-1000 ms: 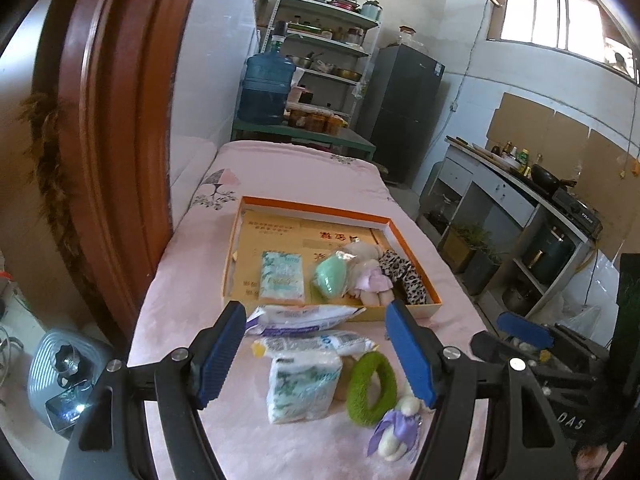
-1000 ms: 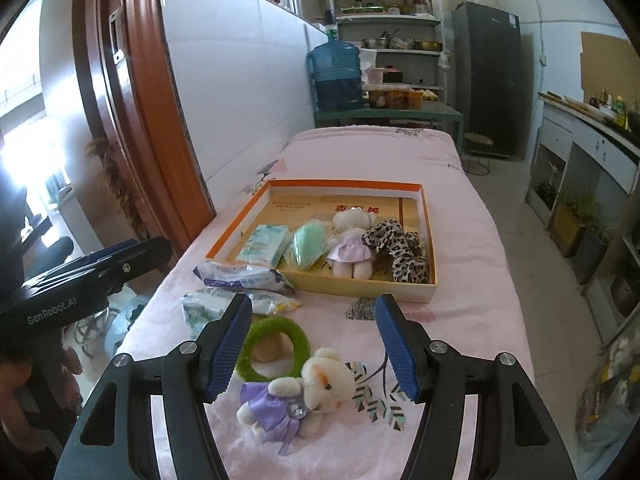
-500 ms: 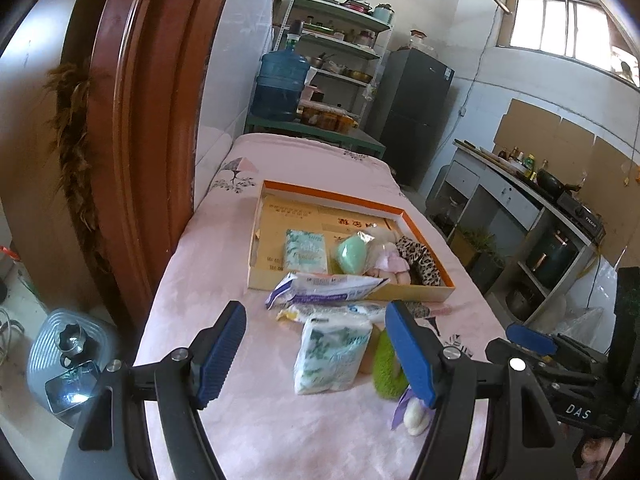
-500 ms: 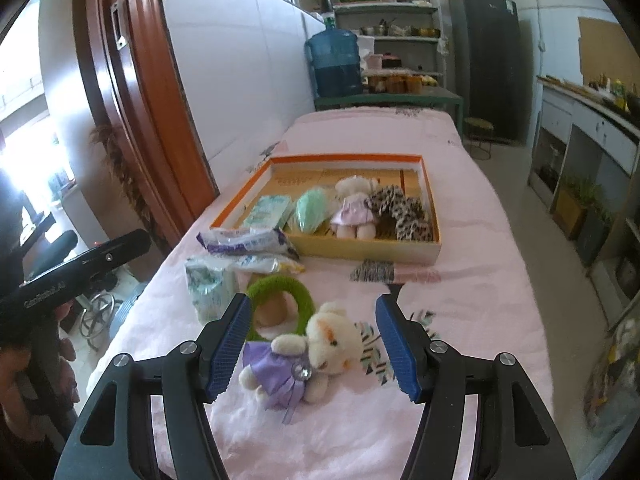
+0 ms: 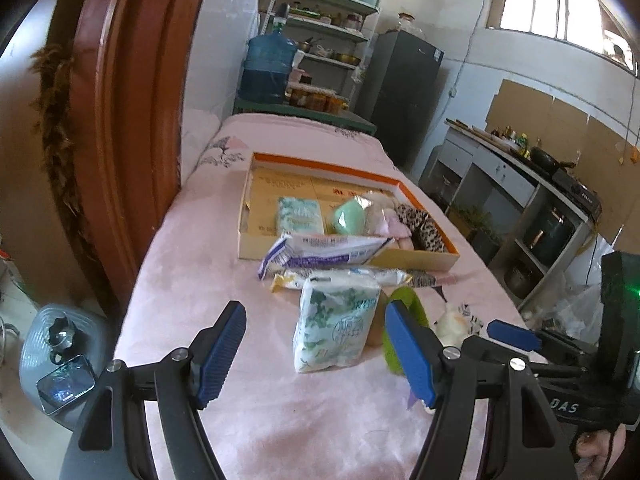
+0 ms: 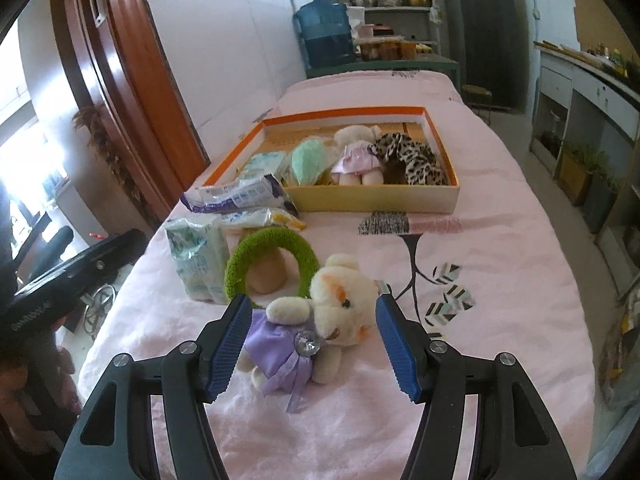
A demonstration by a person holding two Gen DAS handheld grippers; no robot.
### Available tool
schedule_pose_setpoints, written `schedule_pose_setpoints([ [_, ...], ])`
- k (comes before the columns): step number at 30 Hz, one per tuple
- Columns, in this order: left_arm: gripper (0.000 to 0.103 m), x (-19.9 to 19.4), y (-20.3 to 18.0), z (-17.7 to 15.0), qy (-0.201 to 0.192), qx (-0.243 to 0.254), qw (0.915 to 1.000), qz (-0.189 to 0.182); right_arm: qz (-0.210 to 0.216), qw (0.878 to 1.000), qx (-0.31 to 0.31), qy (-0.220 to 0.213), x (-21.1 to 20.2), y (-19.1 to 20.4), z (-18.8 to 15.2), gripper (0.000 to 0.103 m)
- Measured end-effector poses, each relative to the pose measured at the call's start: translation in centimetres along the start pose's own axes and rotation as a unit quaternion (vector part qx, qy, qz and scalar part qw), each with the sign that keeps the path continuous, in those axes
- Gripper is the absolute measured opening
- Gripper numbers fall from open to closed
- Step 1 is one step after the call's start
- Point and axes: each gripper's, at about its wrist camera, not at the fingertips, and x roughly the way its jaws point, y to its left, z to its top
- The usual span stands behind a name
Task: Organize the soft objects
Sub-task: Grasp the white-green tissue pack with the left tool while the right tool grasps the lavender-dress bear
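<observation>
An orange-rimmed box (image 6: 372,200) (image 5: 416,259) on the pink bed holds a tissue pack, a green pouch, a plush bear in a pink dress and a leopard scrunchie. In front of it lie a purple-white packet (image 6: 236,197) (image 5: 320,252), a yellow-ended packet (image 6: 264,217), a green-patterned tissue pack (image 5: 335,322) (image 6: 196,258), a green fuzzy ring (image 6: 272,258) (image 5: 408,312) and a plush bear in a purple dress (image 6: 312,320). My right gripper (image 6: 314,340) is open, its jaws on either side of the purple-dress bear. My left gripper (image 5: 316,354) is open, just short of the tissue pack.
A red-brown door frame (image 5: 120,128) stands left of the bed. The bed edge drops off at left, with a fan (image 5: 60,356) on the floor. Shelves, a water jug (image 5: 266,68) and a fridge stand beyond the bed; counters line the right.
Both grippers have moved down and forward toward the loose items. The right gripper's jaws now flank the purple-dress bear; the left has neared the tissue pack. Nothing was grasped.
</observation>
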Motion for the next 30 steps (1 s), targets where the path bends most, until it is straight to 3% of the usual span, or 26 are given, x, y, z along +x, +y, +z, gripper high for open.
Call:
schedule_pose_setpoints([
  [15, 0.072, 5.5, 1.9, -0.7, 0.067, 0.023, 0.9953, -0.067, 0.001, 1.0, 0.018, 0.02, 1.8, -0.9, -0.7, 0.066],
  [25, 0.071, 8.3, 2.1, -0.6, 0.103, 0.0, 0.9892, -0.104, 0.01, 0.999, 0.028, 0.027, 2.5, -1.2, -0.6, 0.066],
  [30, 0.05, 8.8, 1.5, -0.7, 0.109, -0.003, 0.9861, -0.126, 0.013, 0.999, 0.032, 0.033, 3.0, -1.1, -0.7, 0.066],
])
